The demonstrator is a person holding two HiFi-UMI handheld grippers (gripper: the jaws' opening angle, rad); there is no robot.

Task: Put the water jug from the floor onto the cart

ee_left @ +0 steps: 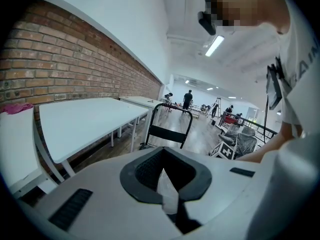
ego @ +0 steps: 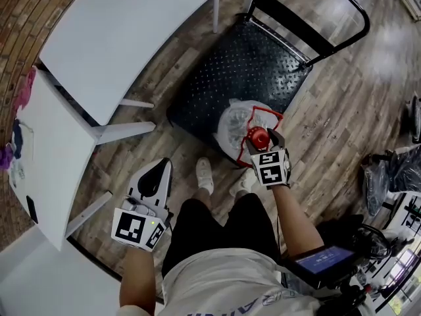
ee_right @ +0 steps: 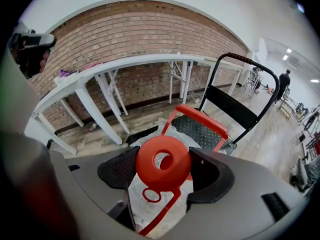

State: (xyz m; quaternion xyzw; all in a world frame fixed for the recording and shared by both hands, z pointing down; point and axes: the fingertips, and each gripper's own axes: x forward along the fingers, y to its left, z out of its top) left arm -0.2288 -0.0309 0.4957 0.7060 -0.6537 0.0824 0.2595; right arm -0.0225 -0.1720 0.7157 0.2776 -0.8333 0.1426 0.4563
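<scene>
Centre frame, the right gripper (ee_right: 165,169) clamps the red cap (ee_right: 162,158) of the water jug (ego: 233,127). The jug is likely heavy and slippery, so its handle (ee_right: 200,119) seems surer. The left gripper (ee_left: 165,176) is closed, empty.

shirt (ee_left: 302,59), partial print "AIN"

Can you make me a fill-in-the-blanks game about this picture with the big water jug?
1. The right gripper grips the water jug by its ___ cap.
2. The left gripper is shut and holds ___.
3. The cart has a ___ deck.
4. The wall behind the white tables is made of ___.
Missing words: red; nothing; black; brick.
</scene>
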